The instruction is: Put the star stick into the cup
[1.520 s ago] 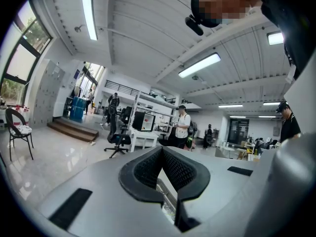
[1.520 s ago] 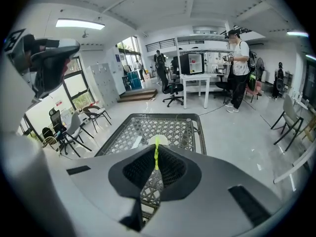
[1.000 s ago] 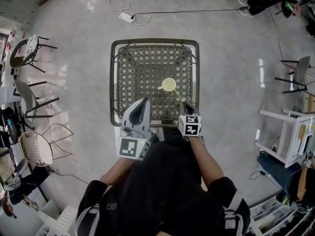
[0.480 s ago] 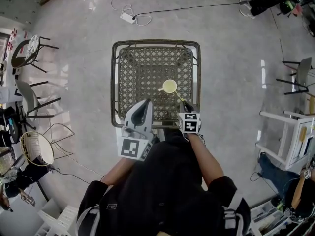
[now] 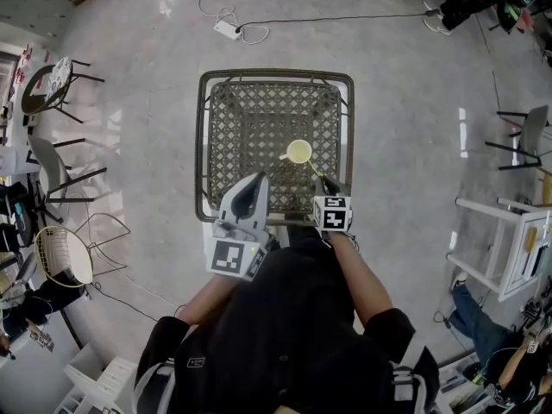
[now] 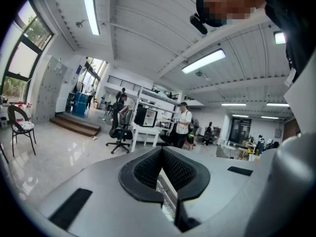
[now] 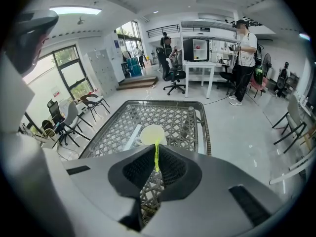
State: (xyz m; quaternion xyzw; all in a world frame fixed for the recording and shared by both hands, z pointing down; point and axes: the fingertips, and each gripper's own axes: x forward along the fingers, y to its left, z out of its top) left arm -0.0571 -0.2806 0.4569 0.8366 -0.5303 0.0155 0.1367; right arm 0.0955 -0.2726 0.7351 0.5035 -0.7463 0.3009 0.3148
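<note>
A pale yellow cup (image 5: 298, 151) with a handle stands on the woven lattice table (image 5: 250, 119), right of centre. My right gripper (image 5: 321, 180) is just behind the cup, shut on a thin neon yellow-green stick (image 5: 313, 169) that slants towards the cup's rim. In the right gripper view the stick (image 7: 156, 157) rises between the pads of the right gripper (image 7: 156, 151) up to the cup (image 7: 152, 132); its star end is not visible. My left gripper (image 5: 250, 195) hovers at the table's near edge. It points up into the room, and in its own view the left gripper (image 6: 161, 151) is shut on nothing.
The table has a dark metal rim (image 5: 203, 145). A power strip and cable (image 5: 226, 29) lie on the floor beyond it. Chairs (image 5: 52, 175) stand at the left and a white shelf unit (image 5: 500, 248) at the right. A person (image 7: 244, 53) stands by a white desk (image 7: 200, 65).
Both grippers, the stick and the cup stand almost as before; only the head view has shifted slightly.
</note>
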